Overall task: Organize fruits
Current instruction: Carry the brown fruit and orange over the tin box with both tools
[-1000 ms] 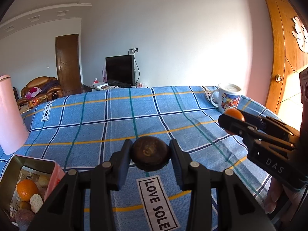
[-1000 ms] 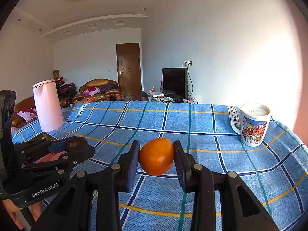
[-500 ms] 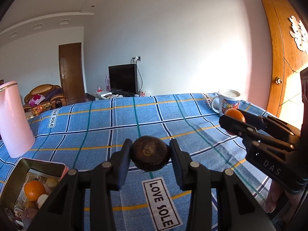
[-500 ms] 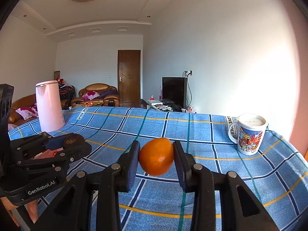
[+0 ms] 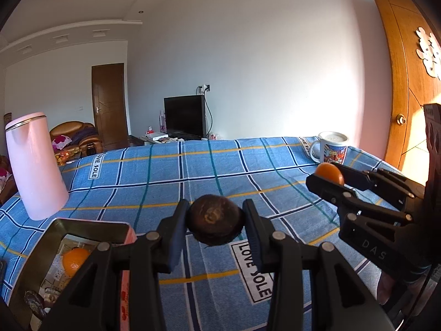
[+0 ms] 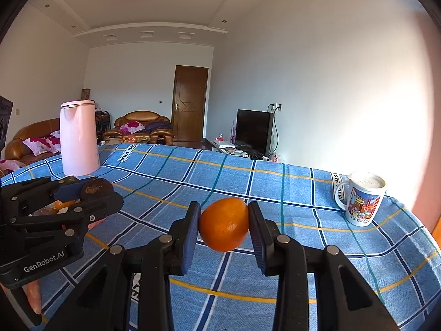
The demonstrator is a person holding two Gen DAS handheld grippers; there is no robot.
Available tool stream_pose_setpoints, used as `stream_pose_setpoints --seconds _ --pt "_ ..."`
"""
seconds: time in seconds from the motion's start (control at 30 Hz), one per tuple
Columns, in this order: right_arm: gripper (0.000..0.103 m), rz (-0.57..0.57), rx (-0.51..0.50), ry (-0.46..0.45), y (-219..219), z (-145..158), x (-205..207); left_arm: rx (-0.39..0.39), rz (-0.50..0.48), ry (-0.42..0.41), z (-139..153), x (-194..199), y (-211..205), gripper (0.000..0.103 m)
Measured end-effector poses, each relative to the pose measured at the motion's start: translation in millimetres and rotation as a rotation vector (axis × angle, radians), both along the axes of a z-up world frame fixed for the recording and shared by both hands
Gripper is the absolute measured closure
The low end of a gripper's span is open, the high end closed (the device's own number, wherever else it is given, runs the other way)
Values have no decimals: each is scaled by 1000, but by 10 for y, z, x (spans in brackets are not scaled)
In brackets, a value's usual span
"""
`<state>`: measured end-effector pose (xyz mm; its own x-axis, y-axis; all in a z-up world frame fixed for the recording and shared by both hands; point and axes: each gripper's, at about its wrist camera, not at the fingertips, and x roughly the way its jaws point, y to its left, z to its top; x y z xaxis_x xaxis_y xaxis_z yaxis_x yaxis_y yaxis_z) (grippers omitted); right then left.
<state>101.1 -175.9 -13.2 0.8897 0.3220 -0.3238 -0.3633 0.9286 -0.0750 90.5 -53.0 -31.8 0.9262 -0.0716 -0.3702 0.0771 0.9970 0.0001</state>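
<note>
Between the right gripper's [image 6: 223, 224] pads sits the orange [image 6: 223, 224].

The middle of the blue checked tablecloth [image 5: 220, 165] lies bare from near edge to far edge, giving open passage. The pink kettle [image 5: 35, 168] stands upright toward the far left corner; just in front of it an open tin [image 5: 82, 226] with fruit inside sits at the near left edge. The printed mug [image 6: 361, 201] stands by the far right corner. The left gripper [image 5: 216, 218] and right gripper [image 6: 223, 224], each loaded, hang side by side over the near edge, a gap between them.
</note>
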Motion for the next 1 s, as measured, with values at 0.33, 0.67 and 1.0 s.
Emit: stream_pose_setpoints --seconds 0.33,0.67,1.0 --pt "66 85 0 20 365 26 -114 -10 32 -14 94 -244 298 62" --pt "66 198 23 40 732 139 -239 -22 93 -17 107 -450 649 62" --pt "66 313 13 54 1243 224 -318 -57 183 9 51 -573 1135 62"
